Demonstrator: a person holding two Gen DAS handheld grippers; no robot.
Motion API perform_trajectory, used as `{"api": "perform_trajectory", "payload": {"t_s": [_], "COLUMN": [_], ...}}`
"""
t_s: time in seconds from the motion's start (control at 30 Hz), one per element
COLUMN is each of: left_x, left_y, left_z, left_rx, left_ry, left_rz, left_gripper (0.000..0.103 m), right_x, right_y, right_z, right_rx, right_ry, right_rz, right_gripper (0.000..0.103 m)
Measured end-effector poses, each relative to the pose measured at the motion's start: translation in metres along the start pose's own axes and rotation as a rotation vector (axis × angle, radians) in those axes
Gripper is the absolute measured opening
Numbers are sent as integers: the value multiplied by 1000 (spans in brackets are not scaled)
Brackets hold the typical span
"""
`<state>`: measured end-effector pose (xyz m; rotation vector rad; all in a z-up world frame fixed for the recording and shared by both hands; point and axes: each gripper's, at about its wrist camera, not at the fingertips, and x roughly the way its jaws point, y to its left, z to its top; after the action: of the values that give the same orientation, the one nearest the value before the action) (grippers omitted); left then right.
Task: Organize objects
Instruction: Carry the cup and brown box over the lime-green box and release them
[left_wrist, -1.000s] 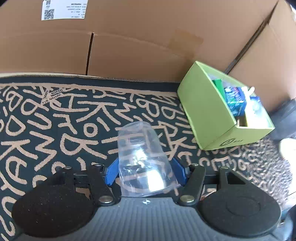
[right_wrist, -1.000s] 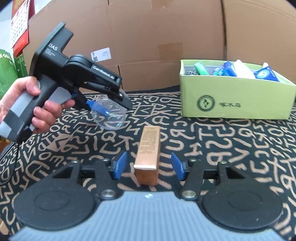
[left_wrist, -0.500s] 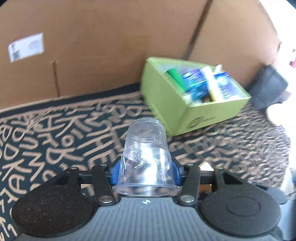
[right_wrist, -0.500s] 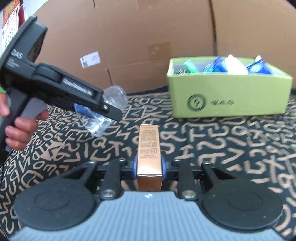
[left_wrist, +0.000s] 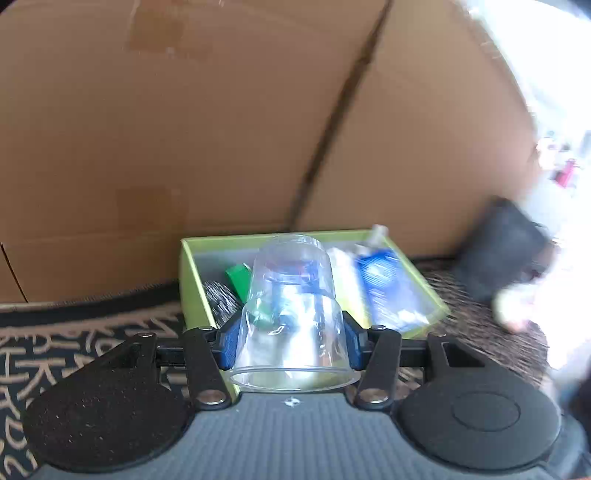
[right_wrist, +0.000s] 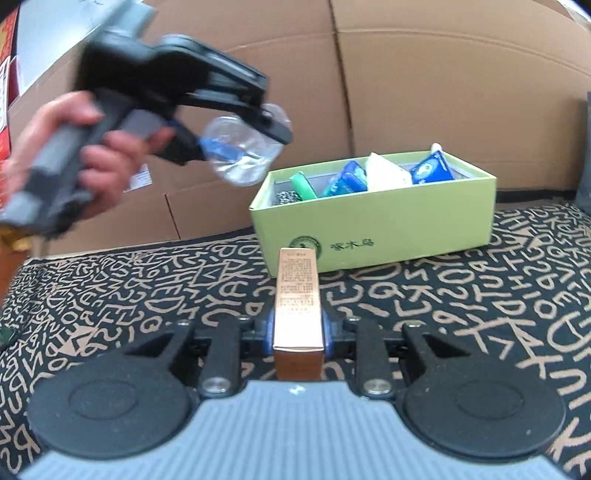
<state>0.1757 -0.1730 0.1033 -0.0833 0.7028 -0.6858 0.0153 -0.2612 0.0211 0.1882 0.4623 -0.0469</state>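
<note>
Since the earlier frames our left claw (left_wrist: 291, 345) has swung toward the green box (right_wrist: 373, 225) and risen, so the box now lies straight ahead of it, and our right claw (right_wrist: 298, 332) has closed on the small carton it only framed before.

We see the left claw closed on a clear plastic cup (left_wrist: 293, 314), held sideways in the air with its mouth toward the camera; in the right wrist view the cup (right_wrist: 243, 151) hangs above and to the left of the box, with our left hand (right_wrist: 92, 158) on the grip. The right claw clamps a copper-coloured carton (right_wrist: 298, 306) low over the bench, close to the front of the box.

Our bench is covered by a black cloth with tan letter shapes (right_wrist: 480, 295). Brown cardboard walls (right_wrist: 424, 92) stand behind it, one with a white label too blurred to read.

On the box front there is a round green emblem and some characters we cannot read. The carton carries fine print, also not legible. Inside the box lie a green tube (right_wrist: 303, 186), blue packets (right_wrist: 432, 168), a white pack and a metal scourer (right_wrist: 286, 197).
</note>
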Motion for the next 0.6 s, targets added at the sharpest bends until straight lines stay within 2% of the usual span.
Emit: {"api": "perform_trajectory", "payload": {"t_s": [0.1,0.17,0.27,0.3,0.4,0.47,0.6], "left_x": [31,31,8,-1,-18,-21,-33], "left_y": [5,18,33,35,33,30,36], "left_z": [-1,-3,-11,-12,-15,-14,-17], "left_rx": [27,-17,-127,-138,-100,-51,-91], "left_ry": [22,47,16,-2,-68,-70,-76], "left_rz": [52,-28,-117,-119,-66,-38,-65], "left_gripper": [63,64,79,84,85,85,85], "right_x": [-3,-6,-2,1,13,20,24], "right_y": [-7,-13,-24,-25,-24,-23,-19], "right_z": [1,3,12,16,30,38,48], "right_rx": [13,14,11,6,-23,-19,-46], "right_ry": [-12,-26,-40,-49,-80,-88,-107], "right_rz": [-14,-17,-15,-17,-28,-29,-27], "right_gripper": [24,24,24,24,24,24,24]}}
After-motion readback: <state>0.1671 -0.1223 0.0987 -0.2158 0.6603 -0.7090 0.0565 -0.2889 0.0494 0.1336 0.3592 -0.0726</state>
